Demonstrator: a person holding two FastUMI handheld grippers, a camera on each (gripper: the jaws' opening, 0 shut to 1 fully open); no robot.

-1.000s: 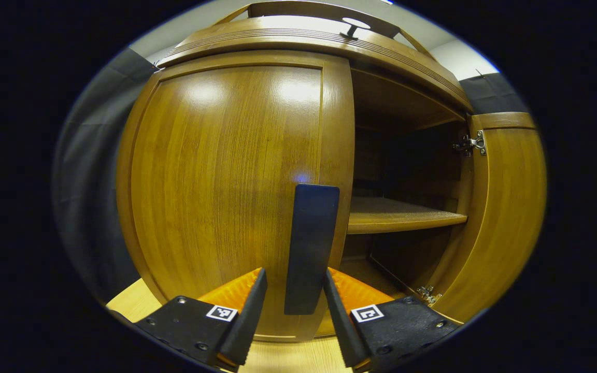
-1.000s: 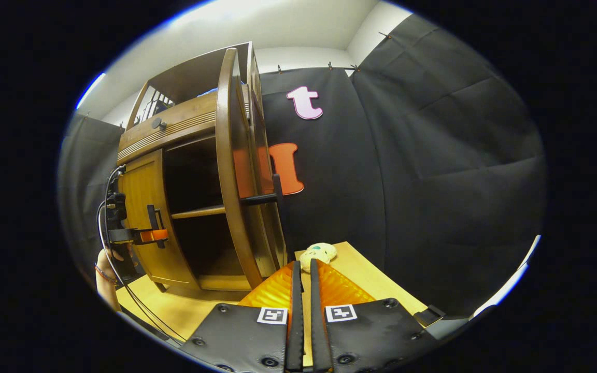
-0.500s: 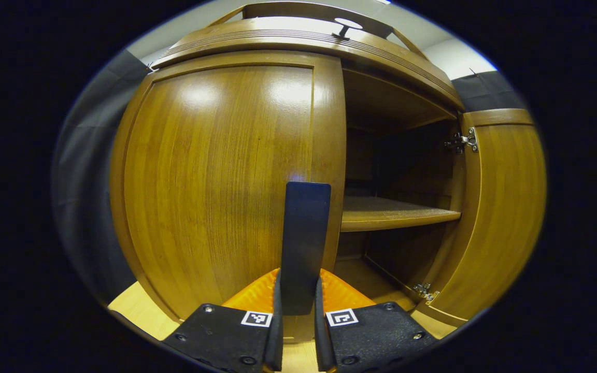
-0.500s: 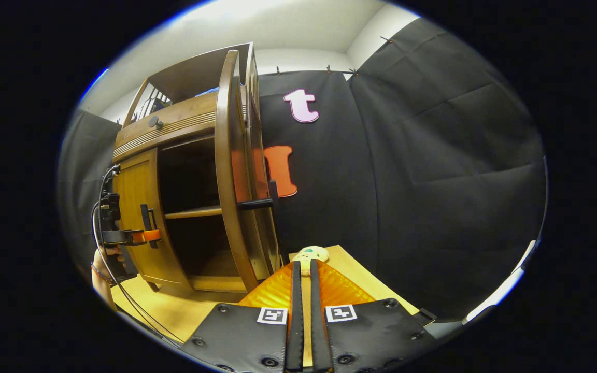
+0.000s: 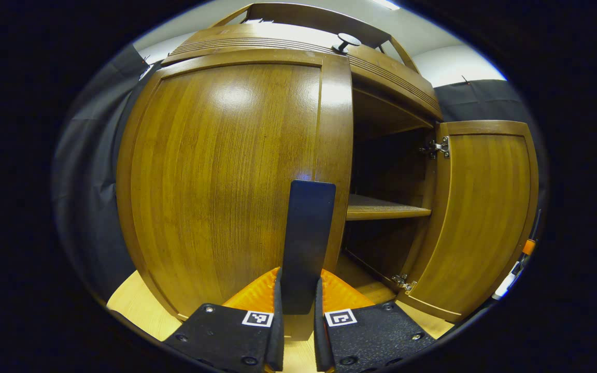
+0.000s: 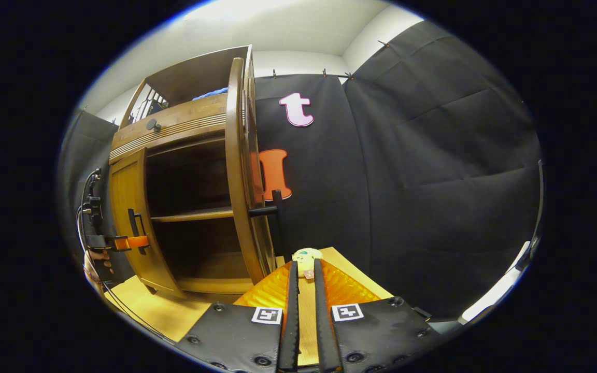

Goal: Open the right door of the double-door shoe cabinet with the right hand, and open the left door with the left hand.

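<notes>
Two doors are standing at different stages on the shoe cabinet [image 5: 298, 46]. Dead ahead of the left gripper [image 5: 297, 316], the left door [image 5: 226, 171] is rising as a broad upright panel, its free edge running vertically just right of the gripper's line. Both fingers are pressing on the lower end of the left door handle [image 5: 306, 243], a flat dark bar whose long axis is standing upright and leaning slightly to the right at the top. Right of that edge the cabinet's dark interior is gaping, with a shelf [image 5: 381, 210] lying level across it. Further right, the right door [image 5: 480, 217] is hanging swung out on its hinges [image 5: 436, 147], its inner face turned toward the camera.

From the right gripper view, the right gripper [image 6: 302, 311] is holding nothing, its fingers drawn nearly together with a thin slit between them (no contact with the cabinet). Ahead and to its left the right door [image 6: 239, 171] is showing edge-on, its handle [image 6: 267, 210] sticking out sideways toward the black cloth wall [image 6: 407, 171]. Open tabletop [image 6: 158, 311] is lying between this gripper and the cabinet's base. A small soft toy [image 6: 306, 255] is sitting on the table just beyond the fingertips. Far left, the left gripper [image 6: 135, 242] is clamping the left door's handle, a hand [image 6: 96, 259] below it
</notes>
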